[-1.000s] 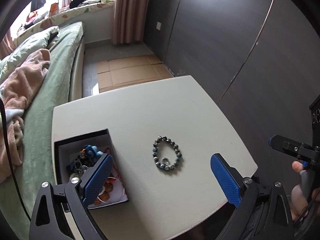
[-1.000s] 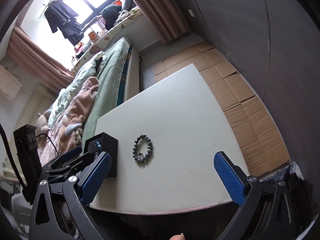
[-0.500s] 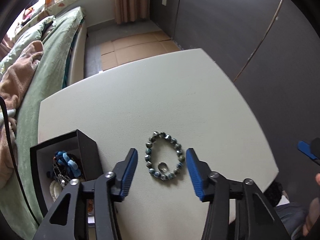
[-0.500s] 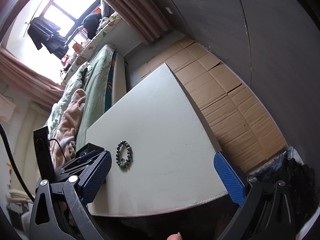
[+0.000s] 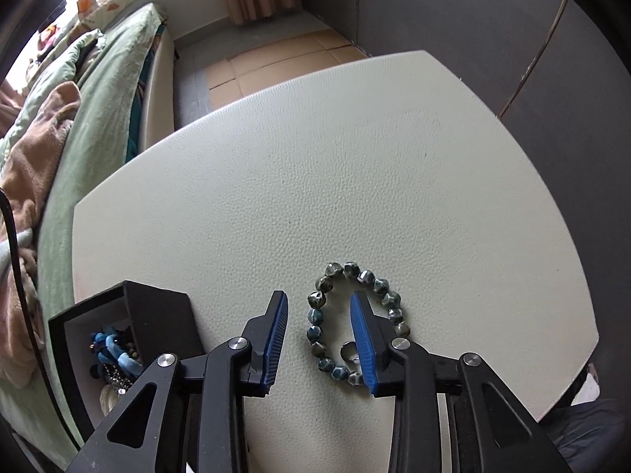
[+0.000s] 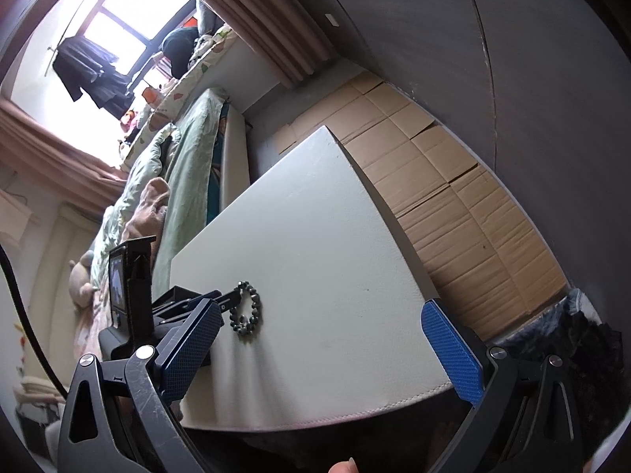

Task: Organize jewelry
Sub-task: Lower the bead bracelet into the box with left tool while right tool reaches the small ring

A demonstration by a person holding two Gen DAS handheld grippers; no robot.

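Now lowered over the beaded bracelet [image 5: 357, 325] on the white table [image 5: 335, 165], against a higher, wider-jawed approach a second ago: left gripper [image 5: 320, 339], jaws closing, the left strand of beads between the blue pads, the right pad standing inside the loop beside a small silver ring [image 5: 348, 351]; no pad yet pressing on a bead, so nothing grasped. Lying flat at about 5 o'clock on the tabletop in the left wrist view, near the front edge: bracelet, untouched. Just beside it at 9 o'clock: open black jewelry box [image 5: 157, 311], already holding blue cord pieces and chains. Seen in the right wrist view: right gripper [image 6: 321, 349], jaws spread wide and empty, held off the near table edge, well apart from the bracelet [image 6: 246, 309]. Judged meaning for the task: approach finished, pinch on one side of the loop under way; likely remaining, lift and transfer into the box. Possible risk: beads rolling out from between the pads.
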